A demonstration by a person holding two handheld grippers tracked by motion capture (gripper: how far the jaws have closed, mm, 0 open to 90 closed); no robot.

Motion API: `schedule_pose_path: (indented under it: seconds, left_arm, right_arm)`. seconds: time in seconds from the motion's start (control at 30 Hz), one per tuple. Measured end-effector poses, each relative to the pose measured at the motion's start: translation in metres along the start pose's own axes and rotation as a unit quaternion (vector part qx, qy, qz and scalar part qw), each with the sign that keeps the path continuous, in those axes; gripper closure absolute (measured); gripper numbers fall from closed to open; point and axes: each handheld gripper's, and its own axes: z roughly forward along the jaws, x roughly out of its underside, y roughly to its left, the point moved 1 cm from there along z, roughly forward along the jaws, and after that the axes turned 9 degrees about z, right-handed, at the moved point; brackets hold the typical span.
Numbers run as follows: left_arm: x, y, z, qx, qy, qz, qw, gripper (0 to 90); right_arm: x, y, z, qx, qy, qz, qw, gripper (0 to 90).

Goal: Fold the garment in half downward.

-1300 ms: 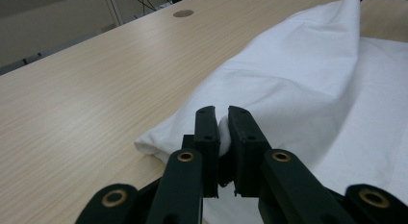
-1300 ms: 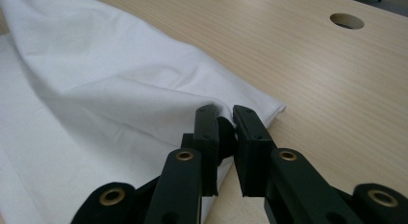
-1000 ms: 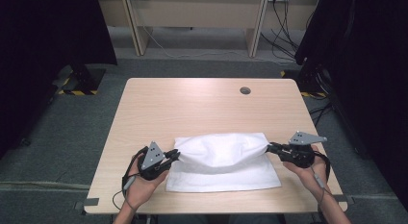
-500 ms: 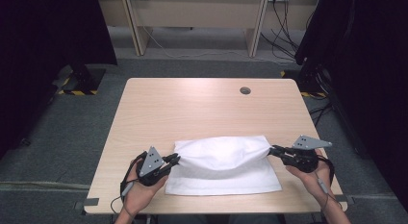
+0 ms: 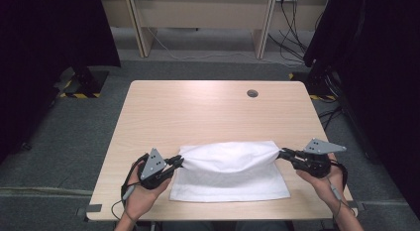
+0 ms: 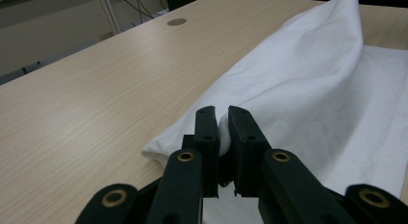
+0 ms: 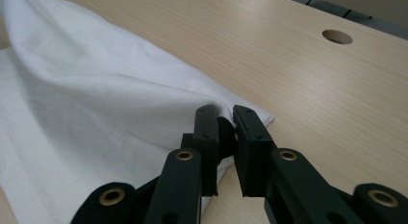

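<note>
A white cloth [image 5: 230, 169] lies near the front edge of the wooden table [image 5: 208, 112], its far part lifted and folded toward me over the flat lower layer. My left gripper [image 5: 178, 161] is shut on the cloth's left corner; in the left gripper view the white cloth [image 6: 298, 84] is pinched between the black fingers [image 6: 207, 132]. My right gripper [image 5: 282, 153] is shut on the right corner, and in the right gripper view the cloth [image 7: 96, 104] bunches between its fingers [image 7: 250, 137]. The cloth hangs stretched between the two grippers, just above the table.
A round cable hole [image 5: 252, 93] sits in the table's far right part. Desk legs and cables [image 5: 287, 23] stand on the floor beyond the table. Dark curtains [image 5: 376, 67] flank both sides. Bare tabletop stretches behind the cloth.
Both grippers have drawn slightly toward me with the cloth's corners, bringing the lifted fold further over the lower layer.
</note>
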Motion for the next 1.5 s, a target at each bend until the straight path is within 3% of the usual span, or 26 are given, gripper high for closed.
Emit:
schedule_pose_path:
  seconds: [0.5,0.9,1.5]
  left_arm:
    - [-0.004,-0.005,-0.009,0.0,-0.009,0.008,0.9999,82.6]
    - [0.005,-0.012,-0.012,0.005,-0.001,0.004,1.0,82.5]
    - [0.02,-0.027,-0.008,0.035,0.027,0.0,0.999,82.5]
  right_arm:
    - [-0.001,0.009,-0.013,-0.004,-0.007,-0.012,0.9999,80.9]
    - [0.017,0.014,-0.015,-0.012,0.011,-0.01,0.9998,80.8]
    - [0.038,0.018,-0.009,-0.024,0.053,-0.011,0.9983,80.4]
